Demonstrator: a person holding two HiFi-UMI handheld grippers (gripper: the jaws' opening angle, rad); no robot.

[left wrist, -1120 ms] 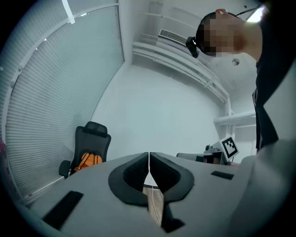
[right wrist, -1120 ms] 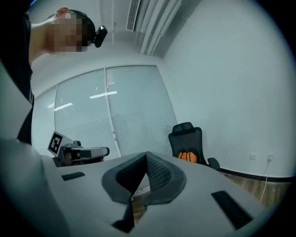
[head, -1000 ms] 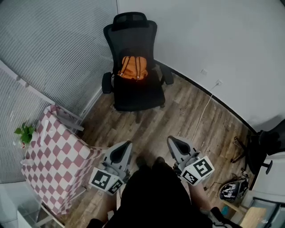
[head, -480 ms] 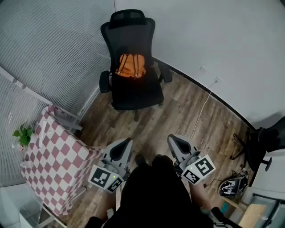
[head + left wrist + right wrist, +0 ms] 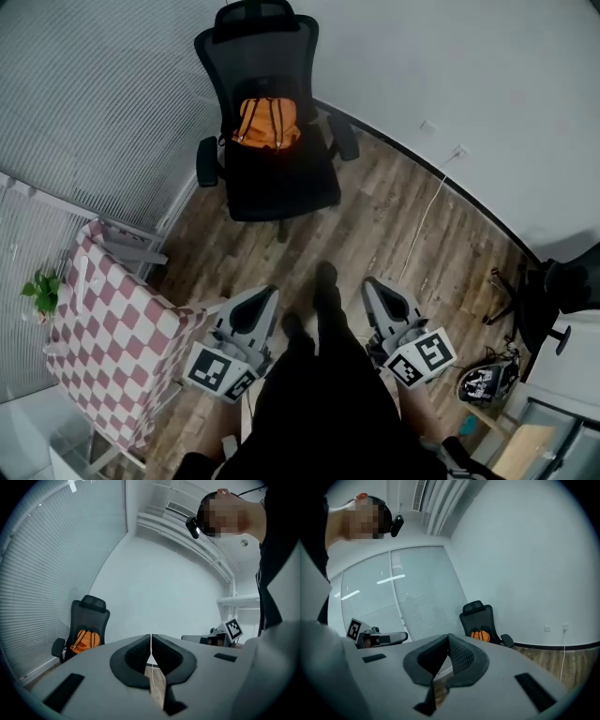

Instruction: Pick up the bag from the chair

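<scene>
An orange bag point(image 5: 266, 123) leans against the backrest on the seat of a black office chair point(image 5: 272, 187) at the far side of the room. The same bag point(image 5: 85, 641) shows small at the left of the left gripper view, and the bag point(image 5: 479, 635) also appears right of centre in the right gripper view. My left gripper point(image 5: 255, 307) is held low near my body, well short of the chair, its jaws shut with nothing between them. To its right my right gripper point(image 5: 377, 298) is likewise shut and empty.
A small table with a red-and-white checked cloth point(image 5: 112, 337) stands at the left, with a green plant point(image 5: 37, 292) beside it. Window blinds point(image 5: 94, 94) line the left wall. A white cable point(image 5: 427, 220) runs across the wood floor. Another black chair point(image 5: 553, 295) and a helmet point(image 5: 483, 384) lie at the right.
The chair with the bag has shifted up and left in the head view as I step forward; one foot now shows ahead between the grippers. Both grippers stay shut.
</scene>
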